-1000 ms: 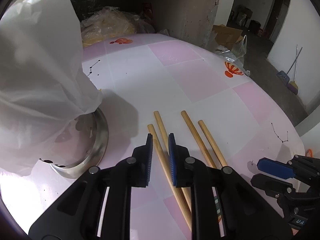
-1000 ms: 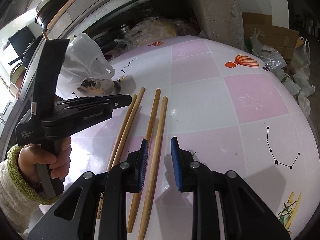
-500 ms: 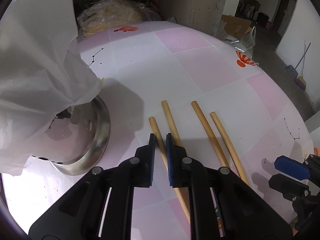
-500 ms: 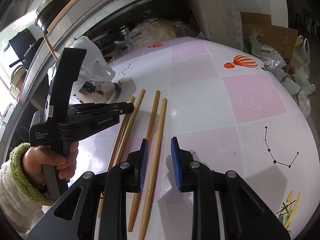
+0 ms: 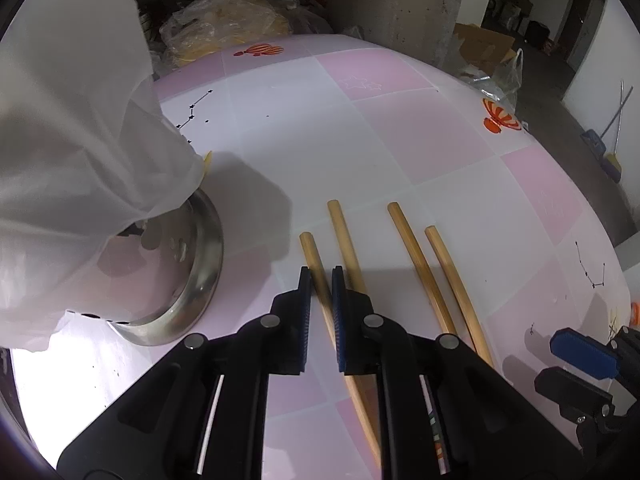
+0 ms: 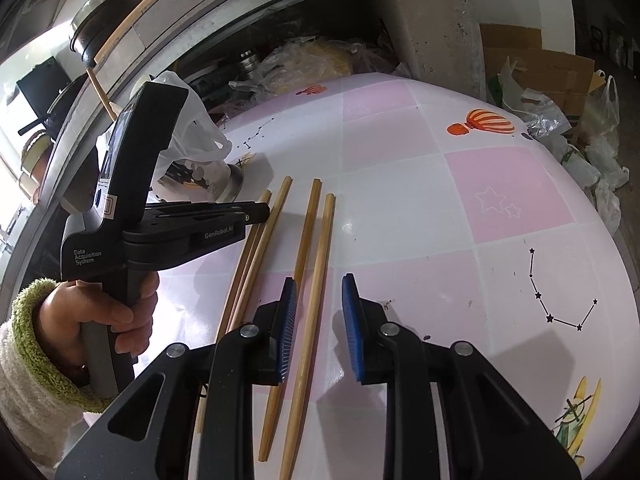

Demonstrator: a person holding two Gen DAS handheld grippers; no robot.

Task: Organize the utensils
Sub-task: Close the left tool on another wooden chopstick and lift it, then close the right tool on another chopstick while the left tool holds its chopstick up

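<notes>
Four wooden chopsticks lie side by side on the pink-and-white checked worktop [image 5: 400, 128], their far ends pointing away from the cameras. The left gripper [image 5: 320, 300] has its jaws pinching the leftmost chopstick [image 5: 316, 264], which runs between the blue pads just right of a steel holder [image 5: 200, 280] half covered by a white plastic bag [image 5: 72, 152]. The right gripper [image 6: 318, 312] hovers with its jaws spread over the rightmost chopstick [image 6: 320, 256], not pressing on it. A hand [image 6: 100, 320] in a fuzzy sleeve holds the left tool.

The risk looks to lie in the pinch itself: the stick is thin, round and smooth, so it may roll or swing out of the pads when lifted. The neighbouring chopstick [image 5: 346, 240] lies just beside the right pad and could be dragged along. The loose bag may also block the holder's mouth.
</notes>
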